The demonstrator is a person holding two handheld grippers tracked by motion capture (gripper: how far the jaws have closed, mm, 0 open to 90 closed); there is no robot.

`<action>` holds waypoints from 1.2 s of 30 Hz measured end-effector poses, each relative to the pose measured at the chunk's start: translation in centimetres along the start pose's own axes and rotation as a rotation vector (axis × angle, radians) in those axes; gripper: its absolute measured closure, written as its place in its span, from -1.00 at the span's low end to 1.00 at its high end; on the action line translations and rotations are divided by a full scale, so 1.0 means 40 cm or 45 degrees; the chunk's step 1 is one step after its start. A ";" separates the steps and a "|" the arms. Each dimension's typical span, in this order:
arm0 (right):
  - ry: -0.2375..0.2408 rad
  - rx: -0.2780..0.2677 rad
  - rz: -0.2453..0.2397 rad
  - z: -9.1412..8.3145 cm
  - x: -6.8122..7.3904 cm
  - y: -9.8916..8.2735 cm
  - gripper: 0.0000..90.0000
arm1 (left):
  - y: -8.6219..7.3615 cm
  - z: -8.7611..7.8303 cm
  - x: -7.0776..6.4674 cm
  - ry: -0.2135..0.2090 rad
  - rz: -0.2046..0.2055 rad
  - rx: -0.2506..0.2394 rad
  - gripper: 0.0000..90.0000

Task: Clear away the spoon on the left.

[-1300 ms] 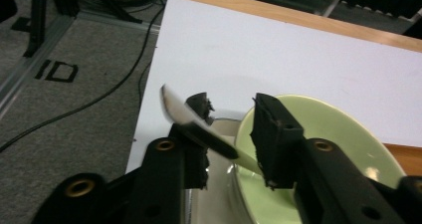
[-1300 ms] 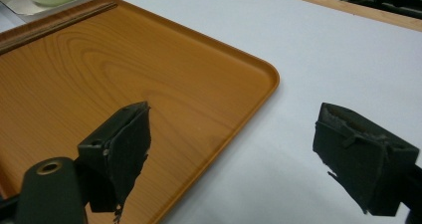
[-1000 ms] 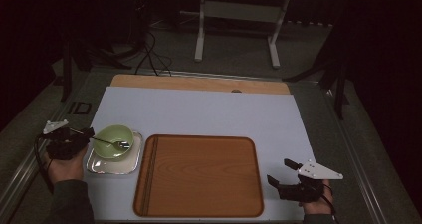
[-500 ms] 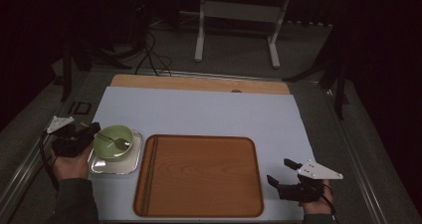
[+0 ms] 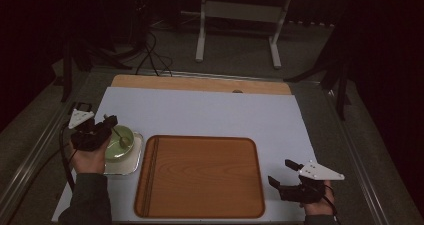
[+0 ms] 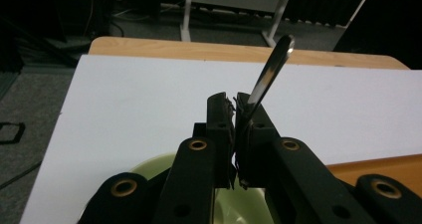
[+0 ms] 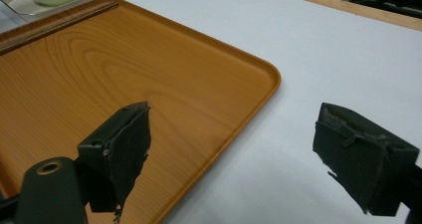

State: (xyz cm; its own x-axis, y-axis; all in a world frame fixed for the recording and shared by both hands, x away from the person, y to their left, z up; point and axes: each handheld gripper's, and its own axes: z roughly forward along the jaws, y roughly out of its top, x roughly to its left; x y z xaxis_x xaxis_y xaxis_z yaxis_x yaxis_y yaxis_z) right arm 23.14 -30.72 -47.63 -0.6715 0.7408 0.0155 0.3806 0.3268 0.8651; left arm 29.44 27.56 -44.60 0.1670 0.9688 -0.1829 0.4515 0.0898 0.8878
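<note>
A wooden tray (image 5: 200,177) lies empty on the white desk (image 5: 210,115); a metal stand (image 5: 240,15) is behind.

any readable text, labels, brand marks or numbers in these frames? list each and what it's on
None: no word, number or sign can be read anywhere.
The wooden tray, green bowl, small metal tray under it, spoon and white table cover all look bare of print.
The grey plates on the left gripper and right gripper bear only small holes, no lettering.

High view above table looking forward, gripper views close, sharing wooden tray (image 5: 200,177).
</note>
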 end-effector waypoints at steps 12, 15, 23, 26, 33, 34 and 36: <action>0.000 -0.001 0.003 0.000 -0.001 0.000 -0.68 | -0.004 0.043 -0.032 0.013 0.055 0.002 0.88; 0.001 -0.002 0.003 0.000 -0.001 -0.001 -0.68 | -0.002 0.051 -0.044 0.012 0.098 0.010 0.89; 0.001 -0.001 0.003 0.000 -0.001 0.000 -0.68 | 0.008 0.054 -0.072 0.069 0.233 0.044 0.96; 0.002 -0.001 0.003 0.000 -0.001 0.000 -0.68 | 0.010 0.044 -0.074 0.089 0.279 0.053 0.99; 0.001 -0.002 0.004 -0.001 0.000 0.000 -0.68 | 0.018 0.018 -0.062 0.097 0.265 0.034 1.00; 0.001 -0.001 0.004 -0.001 0.000 0.000 -0.68 | 0.020 0.014 -0.061 0.097 0.268 0.031 0.99; 0.001 -0.001 0.003 -0.001 0.000 0.000 -0.68 | 0.025 0.006 -0.061 0.092 0.273 0.029 0.99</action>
State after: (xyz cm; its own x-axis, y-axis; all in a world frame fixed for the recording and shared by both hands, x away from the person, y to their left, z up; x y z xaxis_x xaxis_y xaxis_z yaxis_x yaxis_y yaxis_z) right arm 23.12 -30.75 -47.62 -0.6710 0.7413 0.0181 0.3816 0.3243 0.8655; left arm 29.68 25.23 -43.34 0.1983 0.9793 0.0402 0.4322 -0.1242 0.8932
